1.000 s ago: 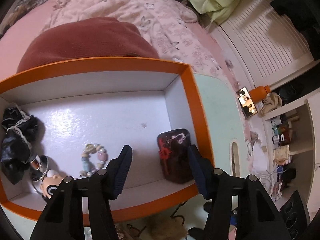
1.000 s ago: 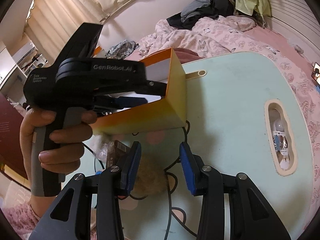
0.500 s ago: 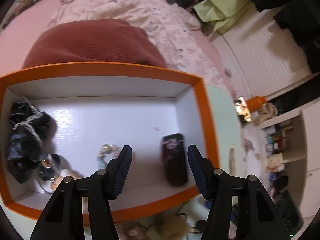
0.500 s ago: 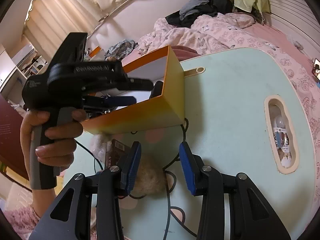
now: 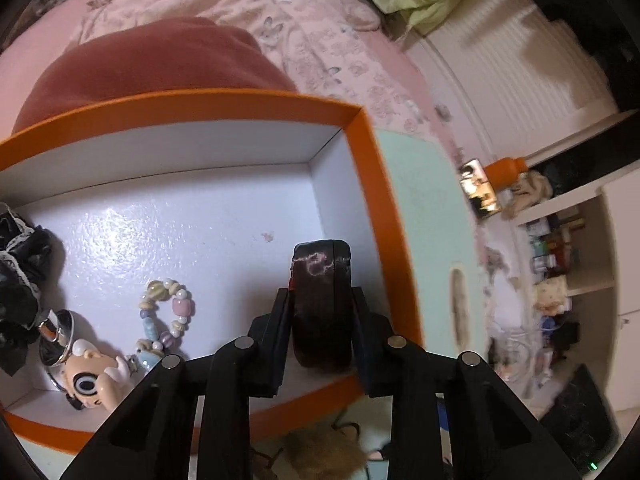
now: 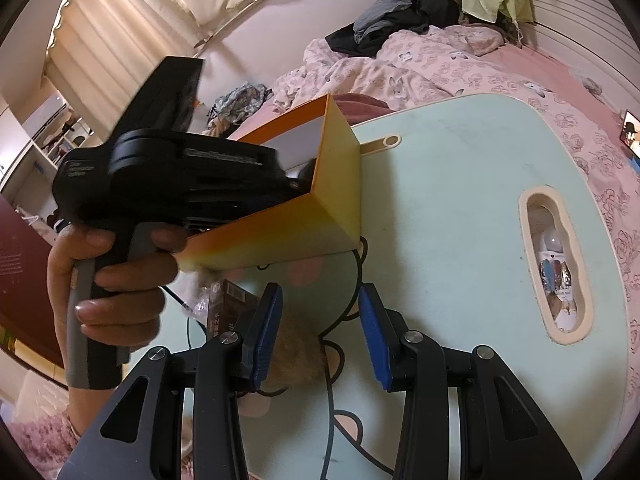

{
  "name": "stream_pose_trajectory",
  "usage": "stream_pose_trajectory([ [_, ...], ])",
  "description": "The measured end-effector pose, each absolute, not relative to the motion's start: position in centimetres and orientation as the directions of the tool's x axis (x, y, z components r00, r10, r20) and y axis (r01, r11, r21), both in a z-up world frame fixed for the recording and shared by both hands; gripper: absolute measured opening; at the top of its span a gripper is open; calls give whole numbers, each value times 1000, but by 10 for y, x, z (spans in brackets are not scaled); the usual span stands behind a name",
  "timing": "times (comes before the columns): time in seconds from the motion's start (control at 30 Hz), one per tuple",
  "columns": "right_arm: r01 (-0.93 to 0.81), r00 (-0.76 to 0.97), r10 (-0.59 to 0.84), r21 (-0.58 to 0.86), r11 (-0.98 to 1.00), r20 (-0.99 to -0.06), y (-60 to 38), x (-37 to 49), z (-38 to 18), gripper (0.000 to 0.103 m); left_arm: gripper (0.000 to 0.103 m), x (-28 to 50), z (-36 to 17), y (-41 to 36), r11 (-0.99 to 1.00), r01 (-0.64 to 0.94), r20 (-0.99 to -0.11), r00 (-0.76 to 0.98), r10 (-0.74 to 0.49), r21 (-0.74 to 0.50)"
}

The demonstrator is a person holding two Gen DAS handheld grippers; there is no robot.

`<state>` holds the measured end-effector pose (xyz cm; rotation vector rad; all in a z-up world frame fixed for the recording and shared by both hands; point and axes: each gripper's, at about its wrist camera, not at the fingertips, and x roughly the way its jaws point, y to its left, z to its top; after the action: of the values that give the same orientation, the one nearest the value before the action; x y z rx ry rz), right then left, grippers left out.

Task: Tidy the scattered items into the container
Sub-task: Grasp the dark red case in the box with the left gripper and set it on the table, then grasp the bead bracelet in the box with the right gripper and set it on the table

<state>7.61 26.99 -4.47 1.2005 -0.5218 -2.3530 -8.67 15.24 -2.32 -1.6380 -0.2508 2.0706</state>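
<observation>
While the left gripper (image 5: 320, 316) clamps a dark case (image 5: 321, 300) inside the orange box (image 5: 372, 208), a bead bracelet (image 5: 166, 316) lies to its left. From the right wrist, the right gripper (image 6: 320, 332) gapes empty above a furry item (image 6: 294, 350) on the table (image 6: 460, 220).

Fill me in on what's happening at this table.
A person is tidying small items into an orange box. The left gripper is shut on a dark case inside the box, beside a bead bracelet and a figure keychain. The right gripper is open over a tan fluffy item.
</observation>
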Motion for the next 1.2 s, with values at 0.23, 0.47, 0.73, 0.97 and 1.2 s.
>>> stream_pose_trajectory([
  [0.23,223,-517,-544,510,-831,-660,268,77,-45,41,26,-58,49,102,-815,-348,-763,-310,567,-464],
  [0.47,237,-520,-546,503,-831,-657,263,78,-39,41,26,-5,67,34,-815,-381,-717,-400,571,-436],
  [0.73,244,-510,-541,490,-837,-669,253,76,-38,41,26,36,17,0,-846,-337,-754,-393,526,-414],
  [0.97,297,-528,-543,457,-838,-653,241,76,-15,41,26,48,-27,-4,-865,-316,-787,-374,491,-389],
  [1.2,379,-401,-540,402,-833,-740,185,20,20,41,44,58,-4,-28,-844,-312,-706,-463,536,-436],
])
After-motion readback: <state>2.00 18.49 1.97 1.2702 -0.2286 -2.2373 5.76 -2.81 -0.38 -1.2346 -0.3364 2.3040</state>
